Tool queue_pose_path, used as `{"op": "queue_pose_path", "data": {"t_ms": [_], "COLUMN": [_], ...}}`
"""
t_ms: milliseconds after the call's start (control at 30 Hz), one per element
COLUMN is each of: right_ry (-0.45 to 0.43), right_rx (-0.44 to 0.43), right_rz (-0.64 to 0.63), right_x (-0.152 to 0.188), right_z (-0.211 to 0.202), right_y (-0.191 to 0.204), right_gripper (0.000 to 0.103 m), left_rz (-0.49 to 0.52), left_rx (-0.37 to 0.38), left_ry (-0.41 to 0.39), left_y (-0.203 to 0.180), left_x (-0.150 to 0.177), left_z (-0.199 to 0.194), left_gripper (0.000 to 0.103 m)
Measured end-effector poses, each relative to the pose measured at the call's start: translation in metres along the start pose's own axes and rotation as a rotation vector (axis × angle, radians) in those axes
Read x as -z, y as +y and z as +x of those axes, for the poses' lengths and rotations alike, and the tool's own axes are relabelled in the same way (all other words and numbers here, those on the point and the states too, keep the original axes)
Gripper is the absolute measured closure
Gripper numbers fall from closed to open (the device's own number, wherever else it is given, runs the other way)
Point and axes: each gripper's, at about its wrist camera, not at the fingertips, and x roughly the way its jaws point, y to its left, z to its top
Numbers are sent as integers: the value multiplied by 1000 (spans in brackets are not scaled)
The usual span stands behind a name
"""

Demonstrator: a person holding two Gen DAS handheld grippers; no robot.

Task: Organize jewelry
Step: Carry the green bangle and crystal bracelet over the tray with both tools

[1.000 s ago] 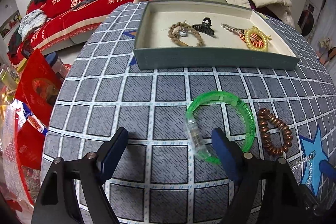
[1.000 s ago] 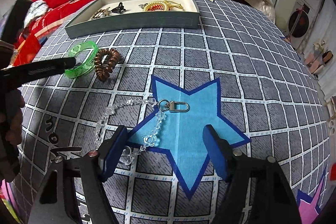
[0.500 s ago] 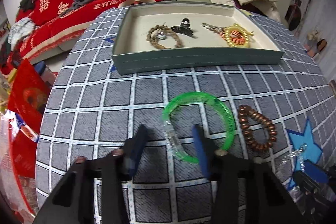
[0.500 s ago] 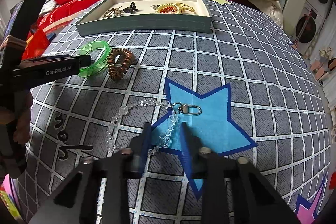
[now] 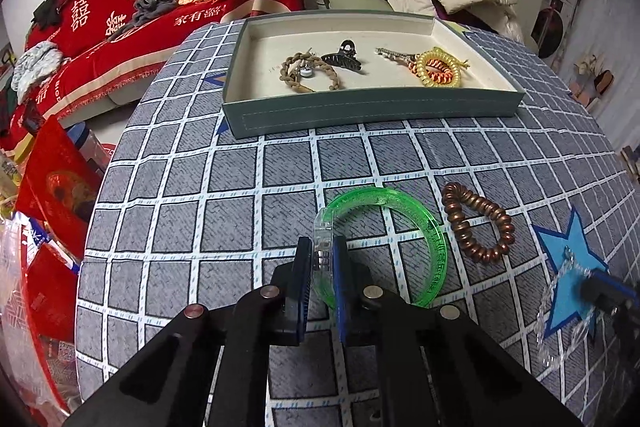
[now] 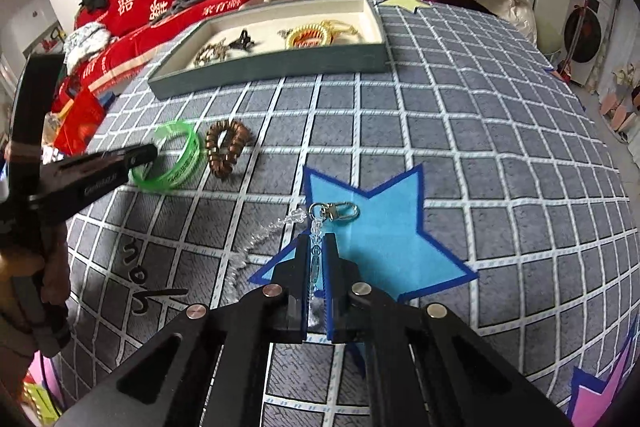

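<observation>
The table [image 5: 248,187], covered in a grid-pattern cloth, is carrying the tray [image 5: 372,107] at its far edge; a braided bracelet, a hair claw and a yellow coil tie are lying inside.

The left gripper [image 5: 321,251], spread wide a second ago, is now clamping the clear segment of the green bangle [image 5: 400,199] near the table's front edge. The bangle is resting on the cloth, with the brown coil tie [image 5: 478,227] lying just to its right.

The right gripper [image 6: 316,255], likewise open earlier, is now pinching the bead chain [image 6: 260,239] by the blue star. Both pickups appear secured; lifting toward the tray is judged next.
</observation>
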Motion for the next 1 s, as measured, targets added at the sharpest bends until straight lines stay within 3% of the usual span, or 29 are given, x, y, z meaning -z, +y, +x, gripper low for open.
{"op": "queue_pose_path", "data": {"t_ms": [1000], "right_ry": [-111], "right_rx": [-99], "right_rz": [37], "right_x": [-55], "right_z": [-38], "right_y": [-7], "right_gripper": [97], "left_rz": [-18], "left_rx": [30], "left_ry": [-119], "left_y": [11], "left_x": [-22], "left_z": [-45], "left_gripper": [71]}}
